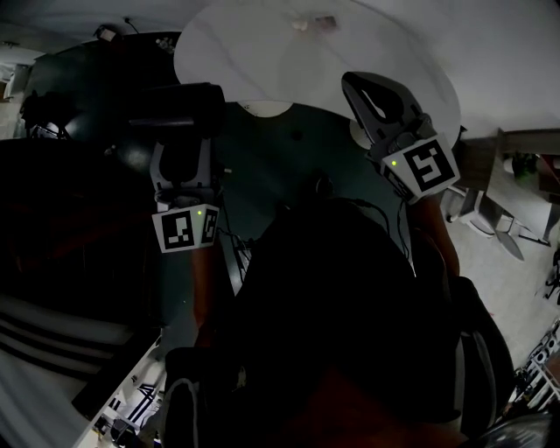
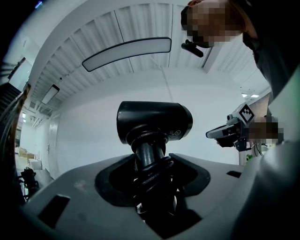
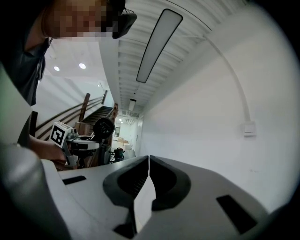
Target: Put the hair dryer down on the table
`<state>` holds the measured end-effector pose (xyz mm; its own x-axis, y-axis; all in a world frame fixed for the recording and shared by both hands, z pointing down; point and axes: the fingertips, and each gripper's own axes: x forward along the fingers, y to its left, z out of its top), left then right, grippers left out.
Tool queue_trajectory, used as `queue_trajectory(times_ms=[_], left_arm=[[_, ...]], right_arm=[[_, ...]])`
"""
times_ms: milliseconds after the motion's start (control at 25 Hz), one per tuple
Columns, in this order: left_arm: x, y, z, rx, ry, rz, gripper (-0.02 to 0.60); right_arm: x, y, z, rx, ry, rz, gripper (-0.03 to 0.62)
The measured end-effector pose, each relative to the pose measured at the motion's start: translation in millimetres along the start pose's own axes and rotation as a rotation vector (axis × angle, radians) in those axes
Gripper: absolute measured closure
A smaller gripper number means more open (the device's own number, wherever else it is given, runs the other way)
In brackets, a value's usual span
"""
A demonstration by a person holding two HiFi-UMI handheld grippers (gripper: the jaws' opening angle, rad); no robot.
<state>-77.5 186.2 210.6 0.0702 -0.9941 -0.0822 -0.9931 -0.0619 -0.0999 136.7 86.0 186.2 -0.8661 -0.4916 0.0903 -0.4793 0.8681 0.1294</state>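
In the left gripper view, the black hair dryer [image 2: 154,121] stands upright above the jaws. My left gripper [image 2: 152,161] is shut on its handle, with the cord coiled around the handle there. From the head view the hair dryer [image 1: 175,109] is a dark shape held up by the left gripper [image 1: 184,153], left of the white round table [image 1: 262,52]. My right gripper [image 1: 353,85] hovers over the table's right part. Its jaws meet at the tips in the right gripper view [image 3: 149,159], with nothing between them. That view also catches the hair dryer [image 3: 104,127] at the left.
Both gripper views look up at a white ribbed ceiling with a long light panel [image 2: 126,52]. A staircase [image 3: 89,112] rises behind the left gripper. A small object [image 1: 325,22] lies at the table's far edge. Clutter [image 1: 516,201] stands on the floor at the right.
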Motion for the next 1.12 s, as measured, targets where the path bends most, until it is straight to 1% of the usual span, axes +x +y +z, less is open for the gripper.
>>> queue_trajectory(times_ms=[120,320,520,880,1000,1120], left_arm=[[11,-8,-3,0.006,0.01,0.017,0.368],[22,-11,-3,0.021,0.021,0.041,0.368],[29,3,-4,0.015,0.016,0.035,0.368],[50,41,-4,0.007,-0.001,-0.074,0.368],[52,56,-5,0.011,-0.01,-0.107,0.367],[50,73,-7,-0.004,-0.019,-0.131,0.368]], right_arm=[[2,-16,-9,0.008,0.009,0.017,0.585],[13,-28,-8,0.011,-0.029,0.062,0.585],[27,-28,-14,0.015,0.018,0.045,0.585],[56,-18,3,0.027,-0.025,-0.053,0.585],[66,-10,4,0.023,-0.011,-0.089,0.584],[78,3,6,0.024,-0.003,-0.11,0.585]])
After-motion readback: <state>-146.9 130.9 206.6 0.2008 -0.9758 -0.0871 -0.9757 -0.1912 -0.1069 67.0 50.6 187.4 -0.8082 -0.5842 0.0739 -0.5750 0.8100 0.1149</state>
